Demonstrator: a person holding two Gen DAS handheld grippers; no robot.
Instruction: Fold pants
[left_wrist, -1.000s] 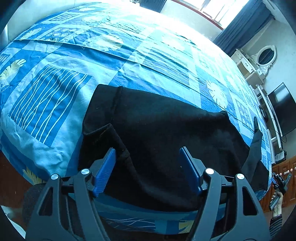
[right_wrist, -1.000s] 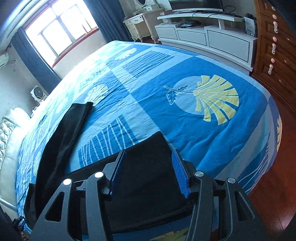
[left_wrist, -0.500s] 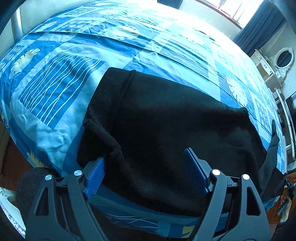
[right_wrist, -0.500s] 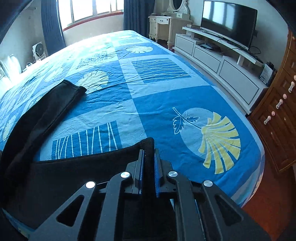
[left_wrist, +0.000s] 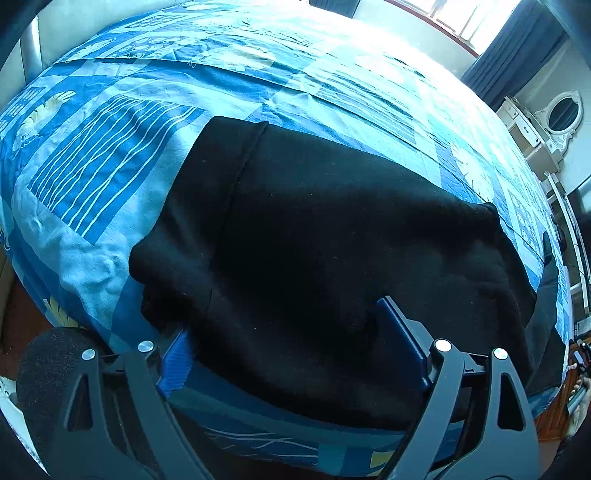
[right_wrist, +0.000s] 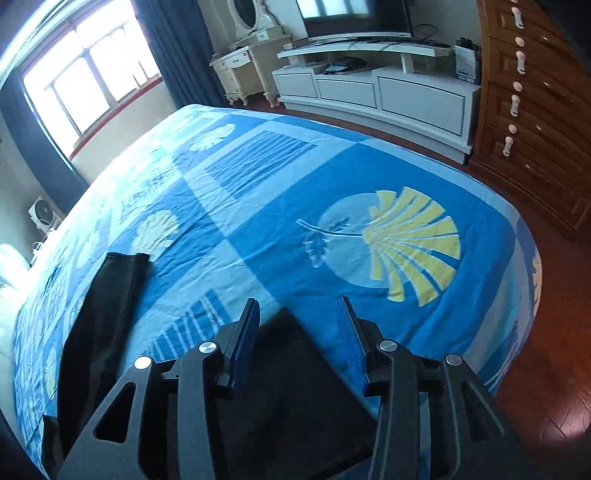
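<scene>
Left wrist view: the black pants (left_wrist: 332, 229) lie spread on the blue bedspread (left_wrist: 110, 155) near the bed's edge; the left tongs (left_wrist: 291, 343) stand wide apart, straddling the near hem — not clamped.

Right wrist view: the right tongs (right_wrist: 299, 332) are released above a pant-leg end (right_wrist: 291, 387). Judged: set-up for the first fold — both must pinch cloth next.

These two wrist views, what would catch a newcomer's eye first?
The black pants spread over the near part of the blue patterned bedspread, with the open left hand-held gripper straddling their near edge. In the right wrist view, a big yellow fan-shaped leaf stands out beyond the open right hand-held gripper.
</scene>
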